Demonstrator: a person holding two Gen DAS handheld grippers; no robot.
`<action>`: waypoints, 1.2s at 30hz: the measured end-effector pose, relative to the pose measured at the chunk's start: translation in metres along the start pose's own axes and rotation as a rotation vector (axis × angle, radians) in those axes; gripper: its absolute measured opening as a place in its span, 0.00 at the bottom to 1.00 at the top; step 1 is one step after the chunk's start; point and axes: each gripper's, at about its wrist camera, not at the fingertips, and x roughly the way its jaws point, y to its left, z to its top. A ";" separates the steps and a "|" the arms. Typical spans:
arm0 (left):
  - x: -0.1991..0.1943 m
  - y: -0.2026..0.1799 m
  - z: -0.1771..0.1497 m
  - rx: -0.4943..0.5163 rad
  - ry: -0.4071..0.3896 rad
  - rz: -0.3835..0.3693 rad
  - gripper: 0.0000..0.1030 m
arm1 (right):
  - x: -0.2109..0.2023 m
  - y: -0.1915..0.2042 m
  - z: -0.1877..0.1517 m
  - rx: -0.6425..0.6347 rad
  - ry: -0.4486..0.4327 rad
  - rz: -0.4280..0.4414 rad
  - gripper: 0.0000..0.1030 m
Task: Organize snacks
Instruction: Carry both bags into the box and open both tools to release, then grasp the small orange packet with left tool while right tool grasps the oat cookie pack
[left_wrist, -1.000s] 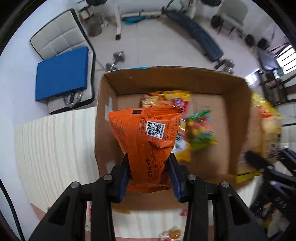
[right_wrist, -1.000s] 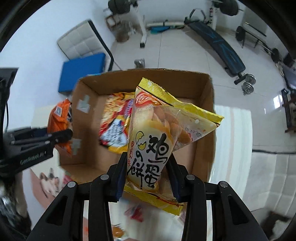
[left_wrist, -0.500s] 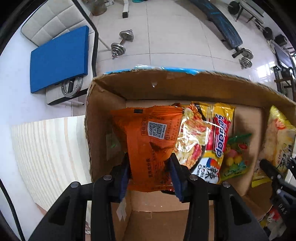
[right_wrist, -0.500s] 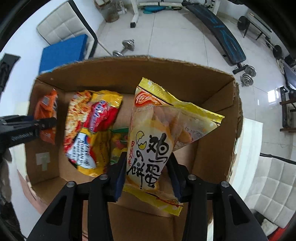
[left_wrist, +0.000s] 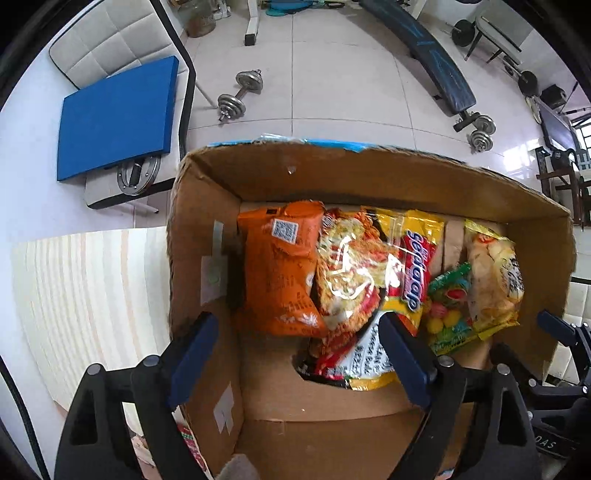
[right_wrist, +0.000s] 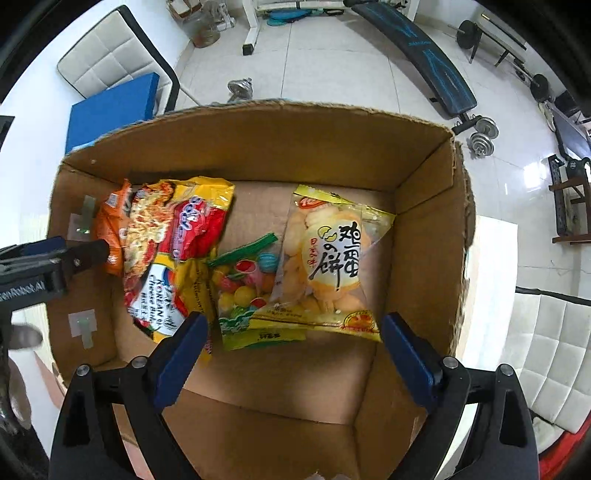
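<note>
A brown cardboard box (left_wrist: 207, 229) (right_wrist: 424, 229) holds several snack packs. The orange pack (left_wrist: 280, 266) (right_wrist: 110, 221) lies at its left end beside a yellow and red noodle pack (left_wrist: 369, 280) (right_wrist: 173, 251). A green-topped candy bag (left_wrist: 447, 310) (right_wrist: 243, 288) and the yellow egg-biscuit pack (left_wrist: 491, 273) (right_wrist: 328, 266) lie to the right. My left gripper (left_wrist: 299, 354) is open and empty above the box's left part. My right gripper (right_wrist: 291, 350) is open and empty above the right part. Each gripper shows at the edge of the other's view.
The box stands on a pale striped table (left_wrist: 92, 295). Beyond it on the tiled floor are a white chair with a blue pad (left_wrist: 118, 110), dumbbells (left_wrist: 240, 96) and a weight bench (left_wrist: 432, 66). A white padded seat (right_wrist: 554, 350) is at the right.
Both grippers opened and let go of their packs. The orange pack and the yellow biscuit pack now lie in the box. Both grippers drew back a little.
</note>
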 end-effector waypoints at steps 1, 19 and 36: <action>-0.005 0.000 -0.005 -0.002 -0.016 -0.007 0.86 | -0.004 0.001 -0.003 -0.001 -0.008 0.000 0.94; -0.097 -0.011 -0.153 0.013 -0.292 0.029 0.86 | -0.092 0.026 -0.121 0.007 -0.244 -0.017 0.95; -0.063 0.044 -0.342 0.027 -0.238 0.107 0.86 | -0.040 0.052 -0.311 0.134 -0.047 0.139 0.95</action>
